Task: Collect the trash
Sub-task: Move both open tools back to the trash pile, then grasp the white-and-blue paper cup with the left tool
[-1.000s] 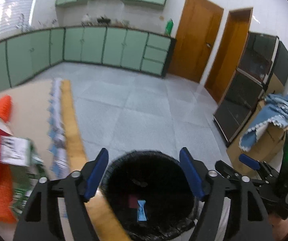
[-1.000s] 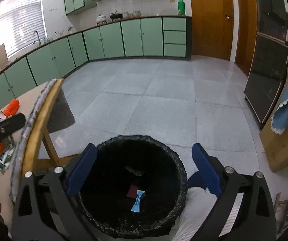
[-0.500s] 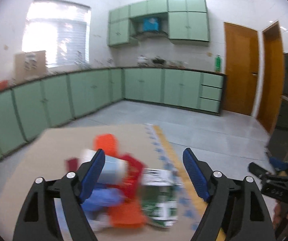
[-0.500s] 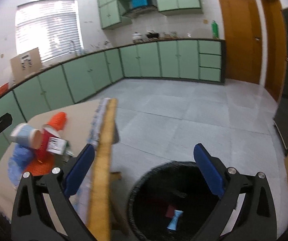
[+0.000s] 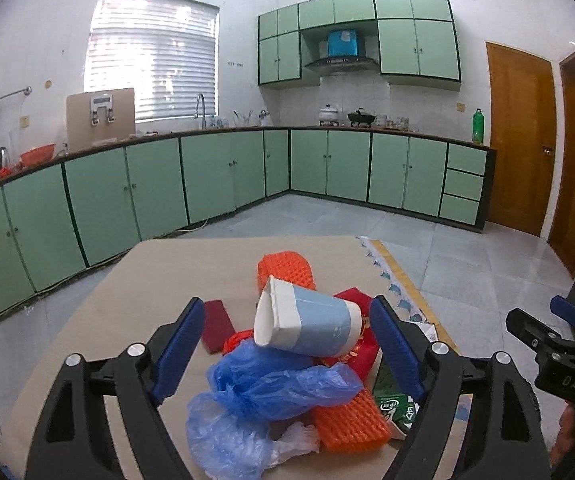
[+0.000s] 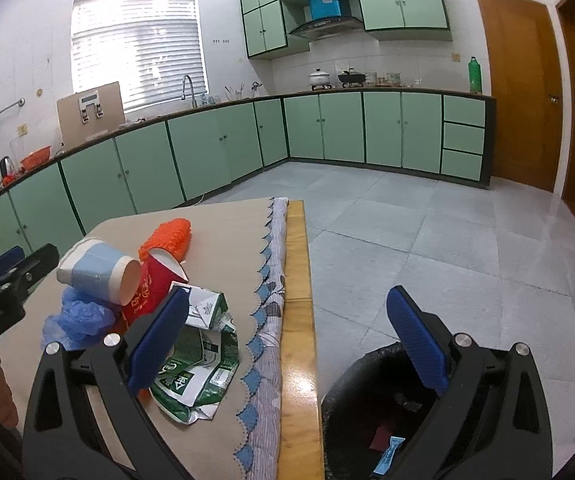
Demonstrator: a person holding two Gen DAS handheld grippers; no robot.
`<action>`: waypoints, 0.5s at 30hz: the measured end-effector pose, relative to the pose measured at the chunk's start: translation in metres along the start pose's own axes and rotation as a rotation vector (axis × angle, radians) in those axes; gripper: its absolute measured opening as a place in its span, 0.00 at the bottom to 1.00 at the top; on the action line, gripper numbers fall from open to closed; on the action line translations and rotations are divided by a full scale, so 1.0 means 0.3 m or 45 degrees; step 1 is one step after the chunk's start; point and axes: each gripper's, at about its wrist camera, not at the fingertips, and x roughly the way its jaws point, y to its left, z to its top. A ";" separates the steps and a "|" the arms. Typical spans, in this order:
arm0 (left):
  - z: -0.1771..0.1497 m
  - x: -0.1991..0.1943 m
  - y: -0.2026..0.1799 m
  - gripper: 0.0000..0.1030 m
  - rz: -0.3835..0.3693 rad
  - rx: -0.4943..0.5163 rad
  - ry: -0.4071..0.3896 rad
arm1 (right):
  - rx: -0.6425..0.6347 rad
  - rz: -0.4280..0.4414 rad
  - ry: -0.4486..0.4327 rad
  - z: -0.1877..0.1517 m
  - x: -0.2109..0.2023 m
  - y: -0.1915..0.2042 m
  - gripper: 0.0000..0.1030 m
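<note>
My left gripper point(image 5: 283, 354) jaws, having just been widening and holding nothing, frame the paper cup point(image 5: 307, 326) atop the trash heap on the bench point(image 5: 175, 272), while my right gripper point(image 6: 287, 340) (also released, empty) hangs between heap and bin point(image 6: 351, 392), ready to ferry.

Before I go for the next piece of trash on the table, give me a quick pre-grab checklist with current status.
1. Left gripper open, nothing held: ok; its jaws have just been opening.
2. Right gripper open, nothing held: ok.
3. Paper cup lined up between left jaws, atop the pile: ok.
4. Blue bag free of the cup: cannot tell.
5. Bin beside the table, open: ok.
6. Grippers apart: ok.
</note>
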 end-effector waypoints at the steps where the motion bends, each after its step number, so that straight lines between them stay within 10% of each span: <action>1: -0.004 0.014 -0.006 0.80 -0.001 0.004 0.005 | -0.003 -0.005 0.004 0.001 0.004 0.000 0.93; 15: -0.036 0.133 -0.114 0.89 0.048 0.051 0.035 | 0.033 -0.024 0.050 -0.021 0.068 -0.035 0.93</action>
